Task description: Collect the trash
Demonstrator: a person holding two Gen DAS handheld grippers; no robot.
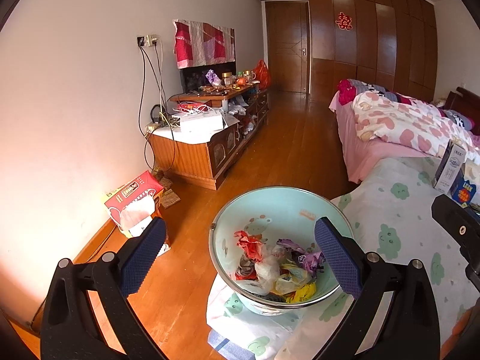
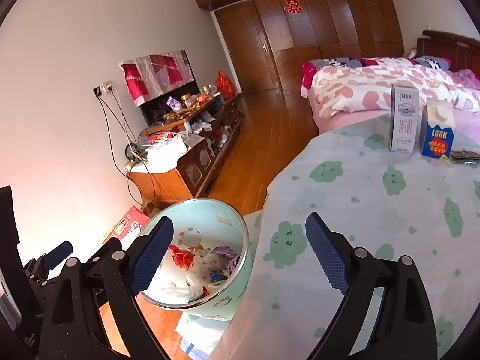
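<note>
Milk carton upright | one o'clock of right tongs, nearer hand | both tongs wide open, empty | left tongs over basin

Cloth-covered surface: pale cloth printed with green clouds; it carried the cartons at its far right side.
Tall carton: grey and white milk carton, upright on the cloth.
Gable-top carton: blue and cream, marked "LOOK", upright just beside the tall carton.
Dark flat packet: lay on the cloth beside the blue carton; its kind could not be told.
Basin: mint green, cartoon print, tilted at the cloth's left edge, part-filled with crumpled wrappers.
Floor: wooden boards.
Red box: stood on the floor against the wall.
TV cabinet: stood on the floor, top cluttered.
</note>
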